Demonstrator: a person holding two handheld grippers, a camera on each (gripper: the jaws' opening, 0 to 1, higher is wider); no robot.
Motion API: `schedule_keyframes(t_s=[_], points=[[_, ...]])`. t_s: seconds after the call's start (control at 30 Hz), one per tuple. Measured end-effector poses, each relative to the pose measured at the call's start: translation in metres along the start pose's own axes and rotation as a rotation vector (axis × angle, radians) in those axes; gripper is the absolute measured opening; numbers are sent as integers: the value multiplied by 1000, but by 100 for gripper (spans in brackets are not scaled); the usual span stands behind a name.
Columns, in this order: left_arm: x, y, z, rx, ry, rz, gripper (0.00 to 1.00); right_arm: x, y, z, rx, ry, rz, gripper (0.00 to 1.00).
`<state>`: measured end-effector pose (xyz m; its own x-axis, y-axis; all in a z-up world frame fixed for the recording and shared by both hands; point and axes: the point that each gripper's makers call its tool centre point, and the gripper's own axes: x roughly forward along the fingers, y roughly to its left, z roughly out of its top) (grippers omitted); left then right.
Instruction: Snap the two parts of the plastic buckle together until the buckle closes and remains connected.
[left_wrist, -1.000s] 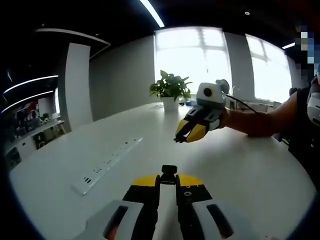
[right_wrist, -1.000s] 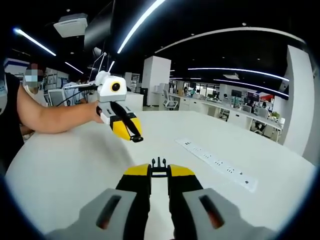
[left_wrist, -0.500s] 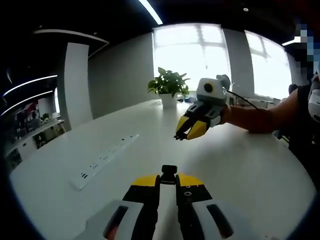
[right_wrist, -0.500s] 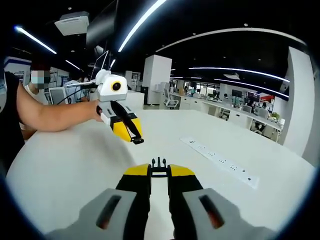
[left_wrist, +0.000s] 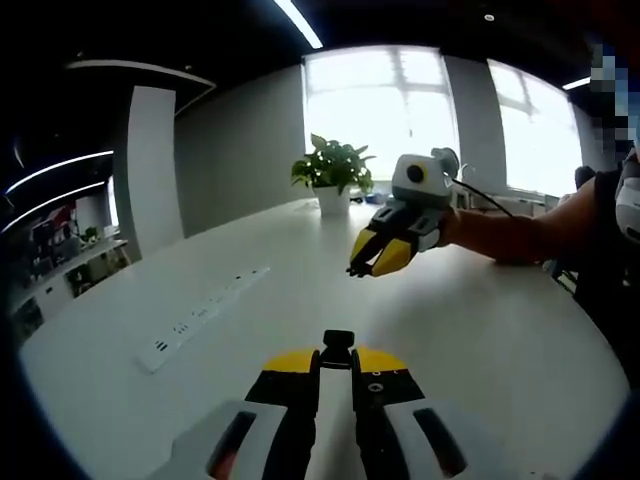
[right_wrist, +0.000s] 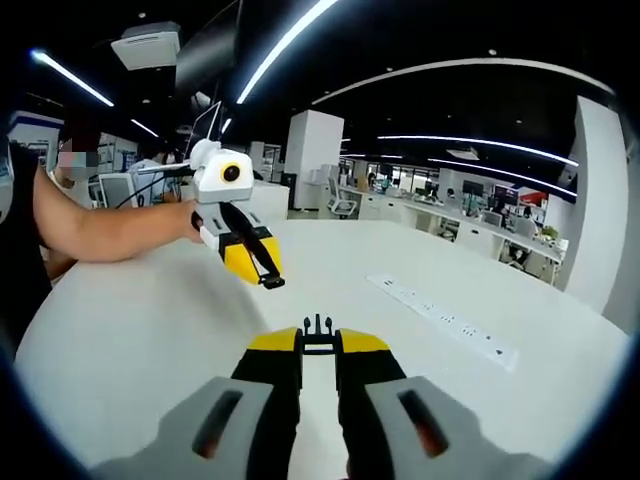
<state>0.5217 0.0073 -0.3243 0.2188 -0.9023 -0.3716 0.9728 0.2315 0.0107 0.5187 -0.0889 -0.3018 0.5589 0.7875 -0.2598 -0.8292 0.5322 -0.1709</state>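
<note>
Two views, largest to smallest. White counter (left_wrist: 480, 330) (right_wrist: 130, 330): broad, curved edge, carrying power strip (left_wrist: 205, 315) (right_wrist: 440, 322) and potted plant (left_wrist: 333, 178) at far end by bright windows.

Left hand-held gripper (left_wrist: 338, 352) (right_wrist: 264, 275): jaws closed on socket half of buckle (left_wrist: 338, 343), a small black block standing just past yellow tips; held above counter, not resting on it. In right gripper view, seen from across, tilted down, jaws pinched, dark piece at tip.

Right hand-held gripper (right_wrist: 318, 335) (left_wrist: 360, 268): jaws closed on pronged half of buckle (right_wrist: 318, 326), black, prongs pointing forward; also held in air. In left gripper view, angled down-left, black bit at tip.

Judged stage: approach. Halves apart, facing roughly toward each other, not yet aligned or mated.

Risks (judgement): prongs meeting socket off-axis or rolled w.r.t. each other, so jamming on rim instead of entering; thin pinch on small part letting it pivot or slip out under push; stopping short of click, so halves separate on release.

Hidden/unclear: most of each half buried between jaws; socket mouth orientation not readable; any webbing not made out; far buckle pieces too small for detail.
</note>
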Motion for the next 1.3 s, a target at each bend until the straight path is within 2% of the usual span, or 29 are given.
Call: schedule_keyframes(t_s=[0.5, 0.8, 1.13, 1.3], points=[[-9, -16, 0, 2, -8, 11, 10, -13, 20, 0, -11, -3, -2, 11], [-12, -33, 0, 14, -9, 10, 10, -19, 30, 1, -17, -3, -4, 11], [-16, -41, 3, 16, -19, 7, 10, -22, 42, 0, -28, 5, 6, 11], [-17, -42, 3, 15, -28, -1, 10, -25, 42, 0, -23, 3, -7, 11]])
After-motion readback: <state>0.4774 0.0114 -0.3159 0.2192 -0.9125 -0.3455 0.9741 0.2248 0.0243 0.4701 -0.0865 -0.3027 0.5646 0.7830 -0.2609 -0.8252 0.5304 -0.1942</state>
